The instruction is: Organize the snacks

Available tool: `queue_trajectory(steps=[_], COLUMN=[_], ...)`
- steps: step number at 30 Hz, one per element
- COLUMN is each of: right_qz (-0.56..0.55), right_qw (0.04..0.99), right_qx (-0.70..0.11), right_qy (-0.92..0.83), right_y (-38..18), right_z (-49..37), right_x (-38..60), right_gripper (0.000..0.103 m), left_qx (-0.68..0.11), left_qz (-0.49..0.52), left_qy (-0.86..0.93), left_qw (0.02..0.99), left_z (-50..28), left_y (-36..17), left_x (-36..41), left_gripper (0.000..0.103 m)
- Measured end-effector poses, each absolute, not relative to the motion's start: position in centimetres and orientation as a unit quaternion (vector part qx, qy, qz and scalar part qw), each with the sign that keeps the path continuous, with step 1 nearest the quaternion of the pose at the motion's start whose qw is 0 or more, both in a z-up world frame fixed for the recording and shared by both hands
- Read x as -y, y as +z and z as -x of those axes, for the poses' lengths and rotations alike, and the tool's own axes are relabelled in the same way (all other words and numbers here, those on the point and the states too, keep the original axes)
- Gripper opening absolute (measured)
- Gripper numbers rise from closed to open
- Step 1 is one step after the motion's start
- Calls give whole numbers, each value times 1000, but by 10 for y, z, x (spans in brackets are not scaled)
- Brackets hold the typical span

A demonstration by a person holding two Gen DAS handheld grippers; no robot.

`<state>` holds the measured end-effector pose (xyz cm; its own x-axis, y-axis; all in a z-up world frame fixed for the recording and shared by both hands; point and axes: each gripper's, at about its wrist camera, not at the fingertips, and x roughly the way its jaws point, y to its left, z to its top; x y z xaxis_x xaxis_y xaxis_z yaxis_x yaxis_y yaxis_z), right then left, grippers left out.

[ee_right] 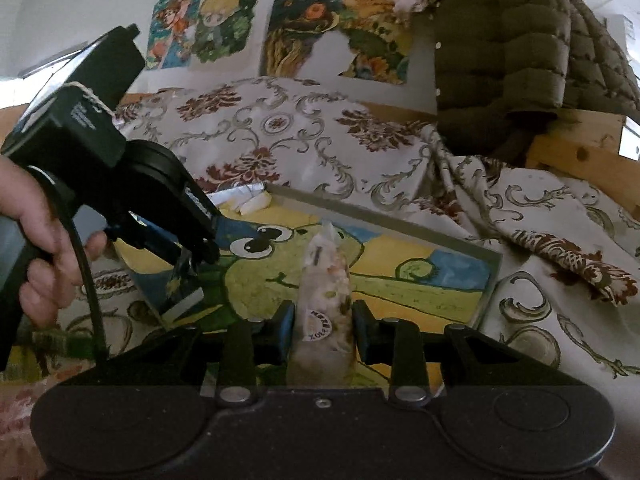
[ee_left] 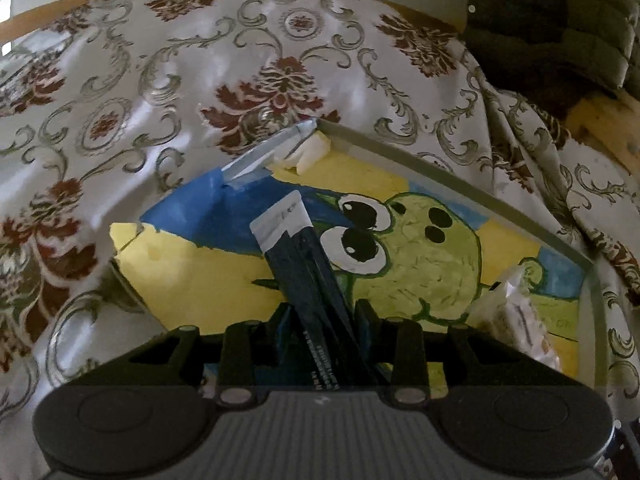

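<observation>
A shallow tray (ee_left: 440, 168) with a painted green frog lies on a floral cloth. My left gripper (ee_left: 322, 316) is shut on a dark blue snack packet (ee_left: 304, 272) with a white end, which sticks out over the tray. My right gripper (ee_right: 322, 316) is shut on a clear bag of mixed snacks (ee_right: 326, 280) with a round sticker, also above the tray (ee_right: 400, 220). In the right wrist view a hand (ee_right: 44, 240) holds the left gripper (ee_right: 188, 256) at the tray's left side, the dark packet (ee_right: 180, 288) hanging from it. The clear bag (ee_left: 520, 312) shows at the right of the left wrist view.
The floral cloth (ee_left: 200, 60) covers the surface around the tray. A white crumpled scrap (ee_left: 312, 152) lies in the tray's far corner. An olive quilted jacket (ee_right: 520, 40) hangs over a wooden frame (ee_right: 580, 152) at the back right. Colourful pictures (ee_right: 280, 28) hang on the wall behind.
</observation>
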<state>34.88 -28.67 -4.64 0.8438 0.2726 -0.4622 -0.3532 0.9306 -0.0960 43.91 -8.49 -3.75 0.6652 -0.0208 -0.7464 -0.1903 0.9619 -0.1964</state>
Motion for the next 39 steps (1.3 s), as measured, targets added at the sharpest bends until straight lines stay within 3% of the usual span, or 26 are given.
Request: queue_trajectory(steps=[11,13,16,23,29,32,39], right_qz=[96,92,85,34,-19,-28,-46], right_qw=[952,954,958,968,973,976,979], right_qx=[-232,-229,-218,-209,-196,-182,-162], right_qy=[175,169,163,135,118,116,114], right_y=[-42,-41,-37,-21,0,13,38], right_z=[-343,-342,-337,-324,-303,-289,-240], right_x=[293,294,296,311,325,326,325], right_gripper=[35,45,59,78,96,102,102], left_qx=[-414,-413,-414,-376,-316,-284,-239], left_qz=[129,118,120,124,121,116,83], left_qy=[58,57,50,38,39,46,58], left_qw=[899,901,901,917,940,951,966], left_z=[-420,-421,-423,-398,-350,-322,-258], left_y=[-34,-31,-27,-13,10,22,46], left_x=[76,79,82,88,84,81,76], left_gripper=[38,40,51,80,97,101,102])
